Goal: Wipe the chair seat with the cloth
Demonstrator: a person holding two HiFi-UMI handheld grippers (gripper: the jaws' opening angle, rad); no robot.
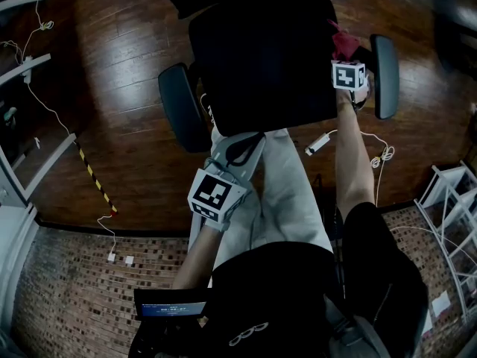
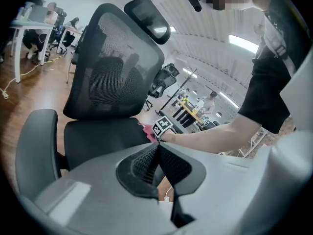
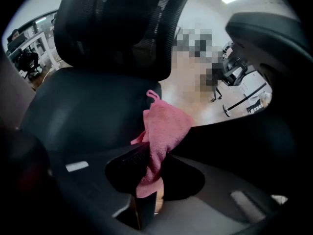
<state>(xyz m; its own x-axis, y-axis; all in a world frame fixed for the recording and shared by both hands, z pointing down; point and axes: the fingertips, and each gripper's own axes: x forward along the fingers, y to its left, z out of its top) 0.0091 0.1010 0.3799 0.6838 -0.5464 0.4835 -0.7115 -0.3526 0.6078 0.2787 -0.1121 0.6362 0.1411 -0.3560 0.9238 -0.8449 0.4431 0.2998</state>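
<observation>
A black padded office-chair seat (image 1: 261, 58) fills the upper centre; its dark armrest (image 1: 384, 75) stands just right of the right tongs (image 3: 150, 153), which pinch a pink terry cloth (image 3: 164, 126) at the seat's right edge. The left tongs (image 2: 157, 151), lower centre, are pressed together, empty.

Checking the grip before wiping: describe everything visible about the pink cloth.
The cloth is pink, soft terry-like fabric with a small loop at its top. It is bunched, pinched between the jaws of the right gripper, mostly sticking out beyond them over the chair seat. Whether it touches the seat is unclear.
</observation>
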